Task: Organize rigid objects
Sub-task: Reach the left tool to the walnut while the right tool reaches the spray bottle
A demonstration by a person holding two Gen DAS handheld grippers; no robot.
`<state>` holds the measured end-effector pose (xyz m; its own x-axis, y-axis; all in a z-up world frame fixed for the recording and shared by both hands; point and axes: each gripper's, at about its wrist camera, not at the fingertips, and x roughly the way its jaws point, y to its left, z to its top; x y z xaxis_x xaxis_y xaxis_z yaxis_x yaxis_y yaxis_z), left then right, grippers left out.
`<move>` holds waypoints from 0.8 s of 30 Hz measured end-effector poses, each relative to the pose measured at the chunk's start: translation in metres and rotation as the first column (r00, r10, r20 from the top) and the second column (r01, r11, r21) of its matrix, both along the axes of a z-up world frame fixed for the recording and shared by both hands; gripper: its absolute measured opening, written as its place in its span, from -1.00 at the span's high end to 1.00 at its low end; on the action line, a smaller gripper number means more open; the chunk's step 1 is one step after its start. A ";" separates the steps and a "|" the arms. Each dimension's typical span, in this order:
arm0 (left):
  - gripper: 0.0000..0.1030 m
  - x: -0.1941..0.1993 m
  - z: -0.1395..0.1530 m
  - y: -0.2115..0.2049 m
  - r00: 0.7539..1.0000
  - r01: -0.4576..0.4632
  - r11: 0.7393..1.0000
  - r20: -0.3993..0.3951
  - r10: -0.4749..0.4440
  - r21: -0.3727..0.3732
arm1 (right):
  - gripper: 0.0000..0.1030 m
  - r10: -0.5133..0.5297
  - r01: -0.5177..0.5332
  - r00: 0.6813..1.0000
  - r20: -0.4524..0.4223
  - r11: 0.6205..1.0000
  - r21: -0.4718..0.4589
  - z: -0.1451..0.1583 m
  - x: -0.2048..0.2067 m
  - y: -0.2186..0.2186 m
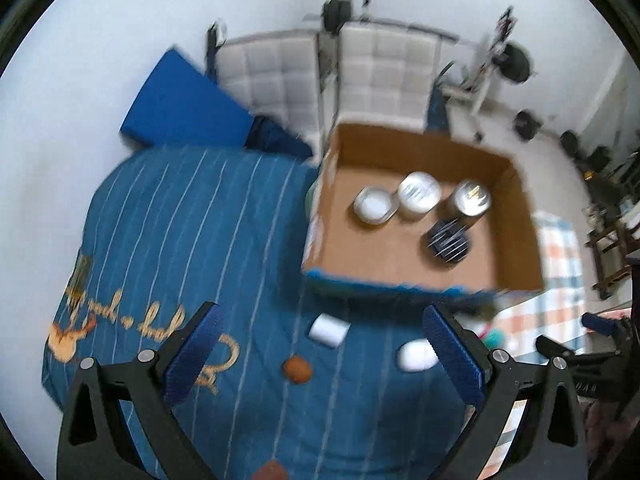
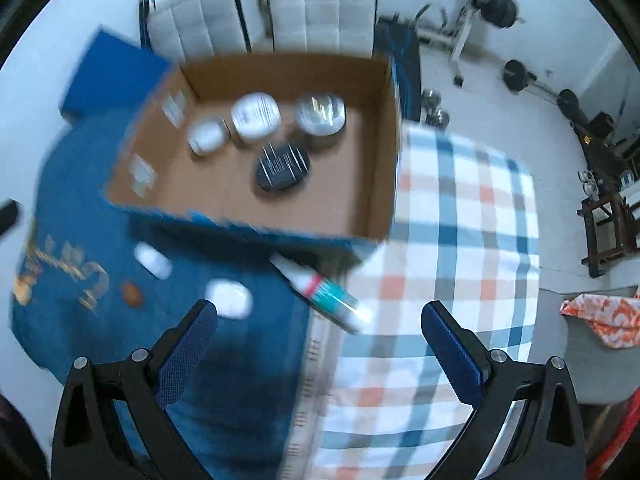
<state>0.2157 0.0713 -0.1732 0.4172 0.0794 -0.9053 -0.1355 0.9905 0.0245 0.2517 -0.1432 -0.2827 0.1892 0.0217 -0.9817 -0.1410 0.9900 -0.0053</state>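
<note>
Right wrist: tube (image 2: pixel 320 294) lies ahead between open hand-held gripper (image 2: pixel 320 332) fingers.

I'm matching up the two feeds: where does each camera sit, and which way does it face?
Left wrist: on the left gripper, open, looking down on blue striped cloth; the cardboard box lies ahead.
Right wrist: on the right gripper, open, above the seam with the plaid cloth and a tube.
Shared: box, jars, white chairs.
</note>
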 end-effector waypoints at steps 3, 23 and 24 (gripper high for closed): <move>-0.99 0.000 -0.039 0.011 0.995 -0.042 0.999 -0.090 0.044 0.014 | -1.00 0.041 -0.048 0.996 -0.082 0.995 -0.085 -0.055 0.008 -0.006; -0.80 -0.011 -0.215 0.047 0.865 -0.205 0.978 -0.474 0.163 -0.038 | 0.20 -0.035 0.048 0.918 -0.395 0.999 0.024 -0.173 -0.006 -0.008; -0.76 -0.011 -0.217 0.046 0.863 -0.204 0.978 -0.478 0.161 -0.038 | 0.20 -0.039 0.072 0.903 -0.428 0.996 0.061 -0.175 -0.010 -0.009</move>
